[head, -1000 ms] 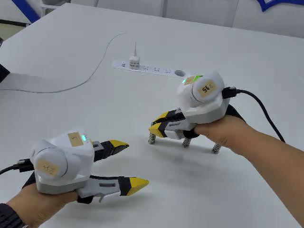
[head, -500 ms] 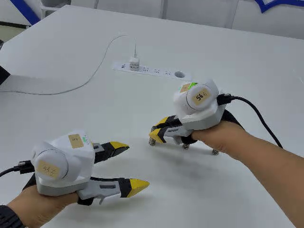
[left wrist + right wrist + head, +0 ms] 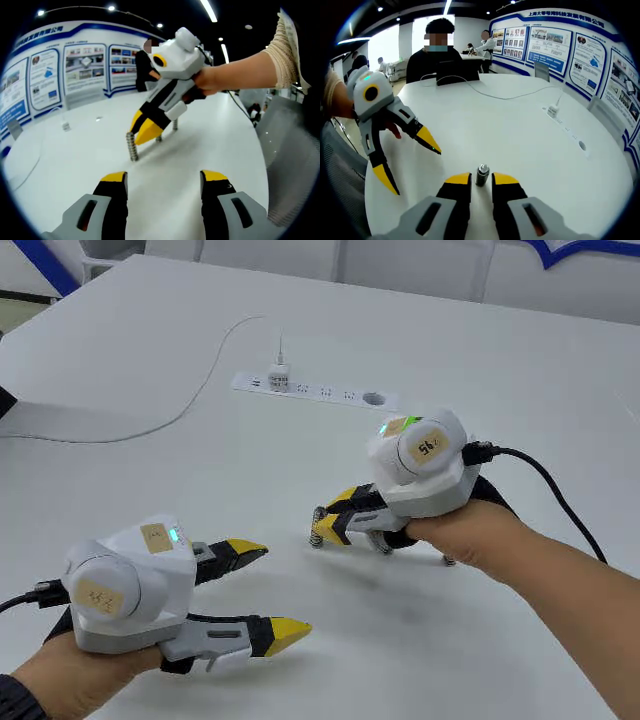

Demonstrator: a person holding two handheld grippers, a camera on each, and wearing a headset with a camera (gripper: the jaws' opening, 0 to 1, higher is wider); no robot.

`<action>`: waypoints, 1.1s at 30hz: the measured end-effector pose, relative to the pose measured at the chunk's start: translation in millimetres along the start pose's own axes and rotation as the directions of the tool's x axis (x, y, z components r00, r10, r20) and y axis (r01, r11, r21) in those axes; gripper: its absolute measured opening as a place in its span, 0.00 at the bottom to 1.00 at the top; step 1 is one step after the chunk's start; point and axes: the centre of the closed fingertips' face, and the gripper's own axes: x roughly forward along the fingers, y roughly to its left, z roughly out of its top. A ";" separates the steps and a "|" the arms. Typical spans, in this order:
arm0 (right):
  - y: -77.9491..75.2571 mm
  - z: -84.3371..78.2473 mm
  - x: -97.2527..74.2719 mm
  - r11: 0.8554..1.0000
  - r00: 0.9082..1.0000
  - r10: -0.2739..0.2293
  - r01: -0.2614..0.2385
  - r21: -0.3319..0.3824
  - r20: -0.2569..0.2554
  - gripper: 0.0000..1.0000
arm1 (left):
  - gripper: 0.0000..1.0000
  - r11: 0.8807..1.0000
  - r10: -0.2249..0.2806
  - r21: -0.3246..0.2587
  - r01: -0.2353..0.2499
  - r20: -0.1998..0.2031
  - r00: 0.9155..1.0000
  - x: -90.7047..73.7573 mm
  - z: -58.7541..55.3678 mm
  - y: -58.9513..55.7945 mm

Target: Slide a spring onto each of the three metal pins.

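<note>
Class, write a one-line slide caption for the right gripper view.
Right gripper, jaws flanking a spring on the white table; left gripper open nearby.

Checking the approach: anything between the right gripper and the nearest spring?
Nothing visible. The spring stands right at the tips of the right gripper's fingers, in line with the gap, with bare table around it. The left gripper hangs off to one side, apart.
</note>
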 end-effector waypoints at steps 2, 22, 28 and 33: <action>0.9 -1.5 -2.7 1.000 1.000 0.000 0.000 0.005 0.001 0.17 | 0.60 1.000 0.001 -0.003 -0.001 0.000 1.000 0.2 0.1 0.1; 16.1 -11.4 -34.1 0.999 0.998 -0.033 0.031 0.035 0.047 0.20 | 0.63 1.000 0.005 0.000 -0.005 0.006 1.000 1.5 4.7 -0.6; 19.5 -21.2 -43.0 0.998 0.998 -0.040 0.037 0.049 0.049 0.20 | 0.63 1.000 0.006 0.003 -0.006 0.007 1.000 0.8 5.3 -2.2; 22.3 -28.3 -49.6 0.997 0.998 -0.043 0.041 0.059 0.048 0.20 | 0.63 1.000 0.007 0.003 -0.007 0.008 1.000 0.4 6.3 -2.1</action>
